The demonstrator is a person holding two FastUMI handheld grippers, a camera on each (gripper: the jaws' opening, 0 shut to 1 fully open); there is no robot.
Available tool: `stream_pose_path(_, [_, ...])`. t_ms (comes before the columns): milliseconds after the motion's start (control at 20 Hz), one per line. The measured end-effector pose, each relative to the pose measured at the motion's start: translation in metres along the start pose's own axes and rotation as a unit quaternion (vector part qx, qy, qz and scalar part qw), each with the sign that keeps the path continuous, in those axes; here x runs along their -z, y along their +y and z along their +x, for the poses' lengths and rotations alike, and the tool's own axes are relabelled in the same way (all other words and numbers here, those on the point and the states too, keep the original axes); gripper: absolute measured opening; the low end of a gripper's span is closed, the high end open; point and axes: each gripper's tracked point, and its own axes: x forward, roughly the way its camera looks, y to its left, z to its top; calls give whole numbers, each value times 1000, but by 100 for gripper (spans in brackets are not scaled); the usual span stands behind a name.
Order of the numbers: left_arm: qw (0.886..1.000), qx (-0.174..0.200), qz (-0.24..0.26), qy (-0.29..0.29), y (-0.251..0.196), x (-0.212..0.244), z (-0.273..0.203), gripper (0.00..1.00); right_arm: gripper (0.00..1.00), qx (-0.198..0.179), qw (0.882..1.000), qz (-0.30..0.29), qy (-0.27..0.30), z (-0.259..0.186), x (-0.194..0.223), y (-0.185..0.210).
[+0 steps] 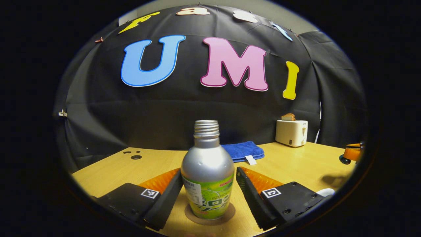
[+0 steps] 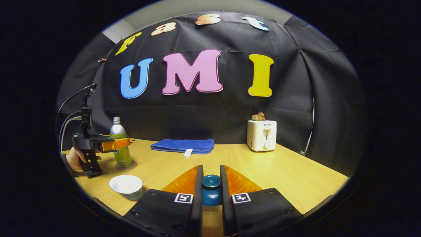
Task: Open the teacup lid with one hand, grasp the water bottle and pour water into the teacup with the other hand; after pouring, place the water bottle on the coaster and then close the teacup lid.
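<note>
While one water bottle [image 1: 207,171] stands on one coaster [image 1: 210,215], one teacup [image 2: 126,186], one lid [image 2: 211,190]

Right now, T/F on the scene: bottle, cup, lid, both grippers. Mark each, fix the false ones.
1. The water bottle stands upright on the coaster. True.
2. The left gripper is shut on the bottle. False: its fingers stand apart on either side of the bottle, with gaps showing.
3. The right gripper is shut on the teacup lid, gripping the knob. True.
4. The lid sits on the teacup. False: the cup stands open on the table, apart from the lid.
5. The bottle has its cap on. False: its threaded neck is bare.
</note>
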Motion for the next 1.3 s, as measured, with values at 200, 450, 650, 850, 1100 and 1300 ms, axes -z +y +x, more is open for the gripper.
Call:
stream_pose_path(200, [1000,-4,-12,23,0,9,-17,98,28,0,1000,0,0,0,0,0])
stream_pose_path(450, [999,-21,-31,27,4,15,-39,98,28,0,1000,0,0,0,0,0])
stream_pose_path(650, [999,-42,-7,2,21,10,-47,98,28,-9,1000,0,1,-1,0,5])
stream_pose_path(850, [998,-61,8,-21,34,4,-49,98,28,-27,1000,1,0,-8,-1,24])
stream_pose_path(1100, [998,-65,7,-16,37,6,-51,98,28,-90,995,44,7,-18,-3,91])
stream_pose_path(1300, [998,-66,7,-15,37,6,-51,98,28,-127,991,21,19,-17,-1,142])
